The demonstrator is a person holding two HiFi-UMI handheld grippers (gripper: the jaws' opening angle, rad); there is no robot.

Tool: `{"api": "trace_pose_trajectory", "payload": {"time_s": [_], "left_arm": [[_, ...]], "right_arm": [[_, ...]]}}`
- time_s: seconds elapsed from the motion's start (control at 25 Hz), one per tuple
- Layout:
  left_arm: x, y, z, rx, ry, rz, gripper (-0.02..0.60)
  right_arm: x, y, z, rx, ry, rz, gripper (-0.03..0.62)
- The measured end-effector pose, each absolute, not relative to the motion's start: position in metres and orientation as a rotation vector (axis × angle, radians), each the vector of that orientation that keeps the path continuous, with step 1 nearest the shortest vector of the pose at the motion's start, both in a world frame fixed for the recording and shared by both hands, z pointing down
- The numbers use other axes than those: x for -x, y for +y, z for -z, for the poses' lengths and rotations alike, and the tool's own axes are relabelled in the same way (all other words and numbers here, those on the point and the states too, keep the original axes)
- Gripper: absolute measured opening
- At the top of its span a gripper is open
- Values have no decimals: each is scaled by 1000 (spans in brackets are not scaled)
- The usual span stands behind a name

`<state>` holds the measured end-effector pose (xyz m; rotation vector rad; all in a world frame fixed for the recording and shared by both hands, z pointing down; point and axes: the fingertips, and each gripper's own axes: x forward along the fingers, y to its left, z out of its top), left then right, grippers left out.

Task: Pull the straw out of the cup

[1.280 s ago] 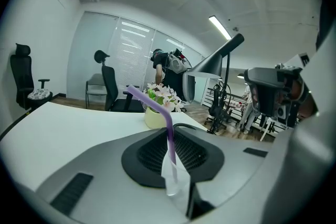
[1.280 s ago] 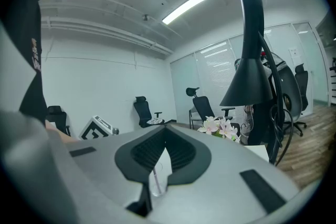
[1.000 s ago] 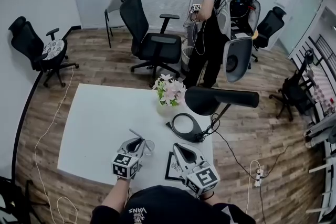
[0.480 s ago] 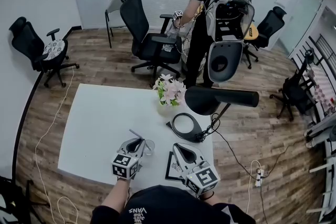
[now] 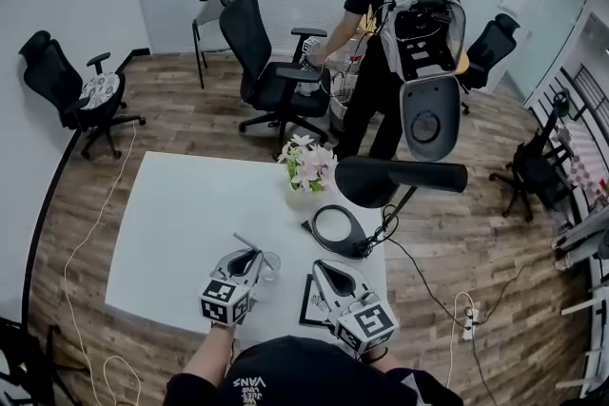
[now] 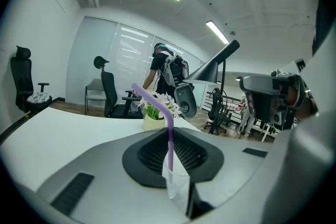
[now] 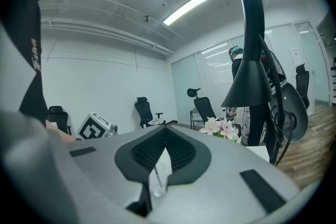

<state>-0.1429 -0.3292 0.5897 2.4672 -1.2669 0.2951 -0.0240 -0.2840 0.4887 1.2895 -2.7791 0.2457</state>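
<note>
White table point(image 5: 181, 223), near edge. The right gripper point(image 5: 320, 268), jaws narrowly parted and empty, sits beside the left gripper point(image 5: 255, 259), whose jaws are closed to a slit on the purple straw point(image 6: 169, 139). The straw stands upright in the clear cup point(image 5: 271, 265), which rests on the table at the left gripper's tips.

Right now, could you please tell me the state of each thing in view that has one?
straw, upright in the cup, top bent over.
cup, upright on the table, straw inside.
left gripper, closed on the straw.
right gripper, jaws slightly apart, empty.
flower pot, upright.
</note>
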Motion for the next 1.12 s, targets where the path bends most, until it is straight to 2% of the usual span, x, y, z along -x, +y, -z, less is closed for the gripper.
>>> {"api": "trace_pose_trajectory", "payload": {"time_s": [1.12], "left_arm": [[146, -293, -518, -2583, -1371, -161, 38]], "right_arm": [[32, -258, -491, -1195, -2831, -238, 17]]}}
